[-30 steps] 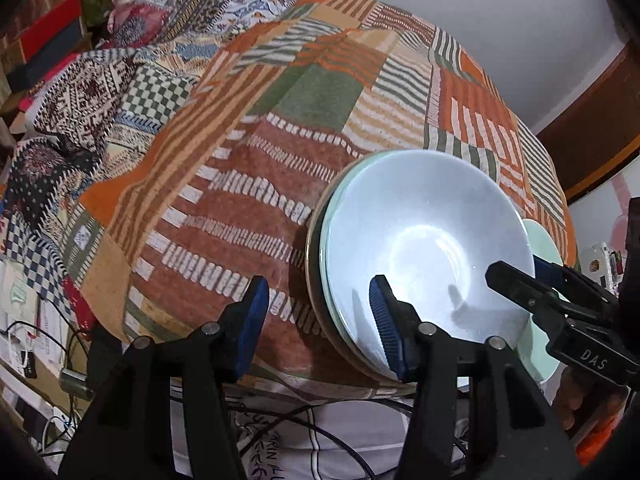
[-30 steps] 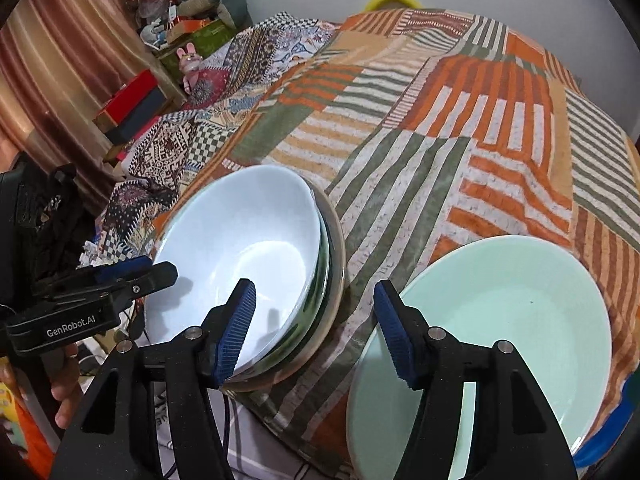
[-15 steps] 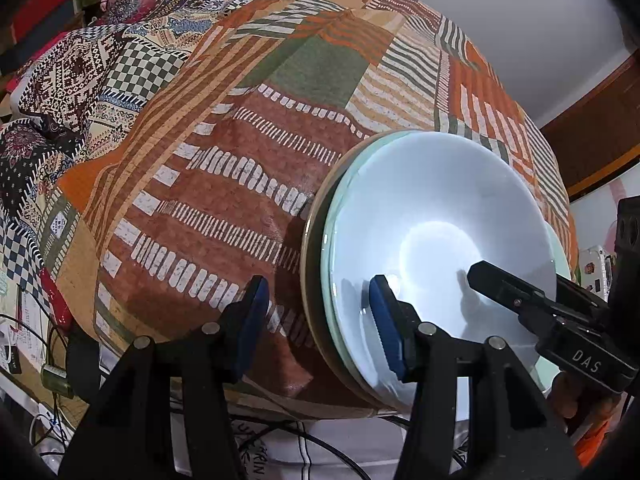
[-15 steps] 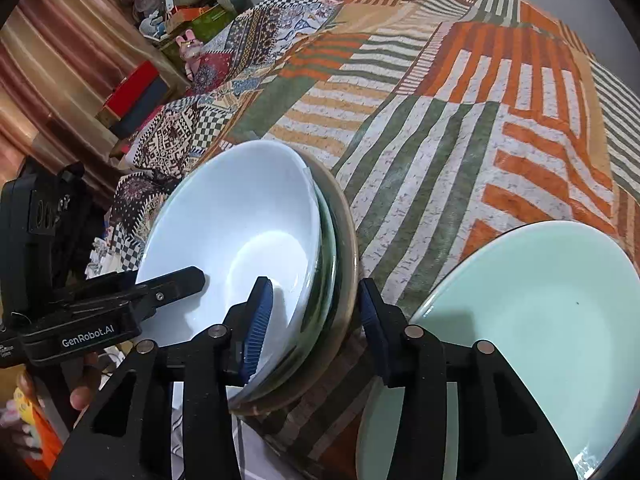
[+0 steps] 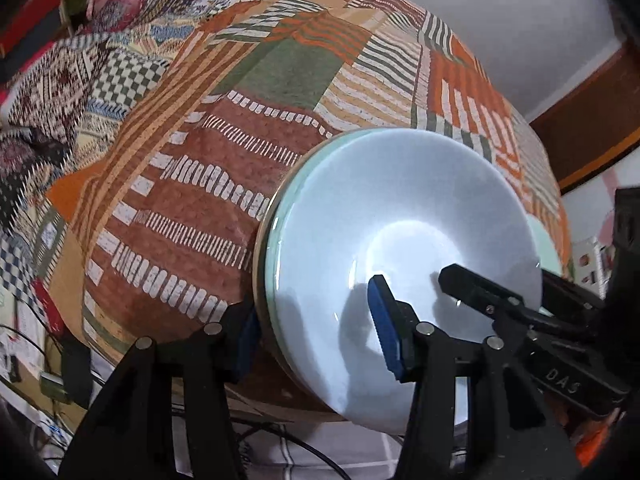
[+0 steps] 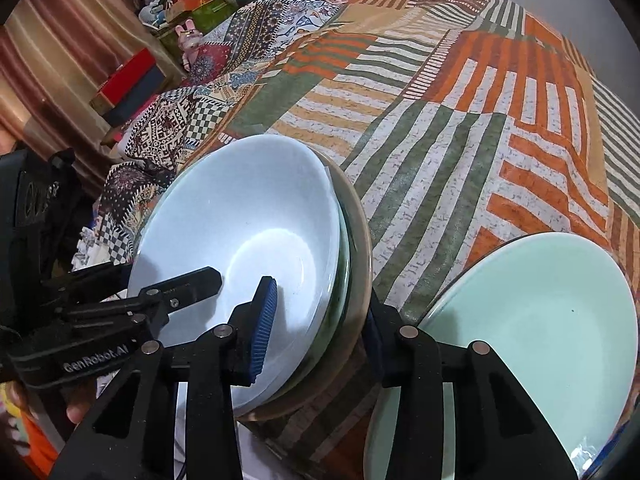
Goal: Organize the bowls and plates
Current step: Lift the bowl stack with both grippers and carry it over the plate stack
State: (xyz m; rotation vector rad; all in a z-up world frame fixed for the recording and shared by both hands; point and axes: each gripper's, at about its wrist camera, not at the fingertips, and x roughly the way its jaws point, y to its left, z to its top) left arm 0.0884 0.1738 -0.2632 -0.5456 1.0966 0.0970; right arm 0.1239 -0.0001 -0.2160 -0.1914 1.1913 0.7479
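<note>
Both grippers moved in on the stack [image 6: 256, 248] since 1 s ago; R jaws narrowed a lot. Right gripper [image 6: 320, 320] clamps stack's right rim, pads either side. Left gripper [image 5: 316, 332] straddles its left rim; contact unclear, can't tell if gripping. Prob. two-handed lift since stack's heavy and sits at edge of bed [image 6: 460, 140]. Count: 1 white bowl on top, at least 2 dishes under it. 1 green plate [image 6: 540, 320] just right of stack, flat on bed.
</note>
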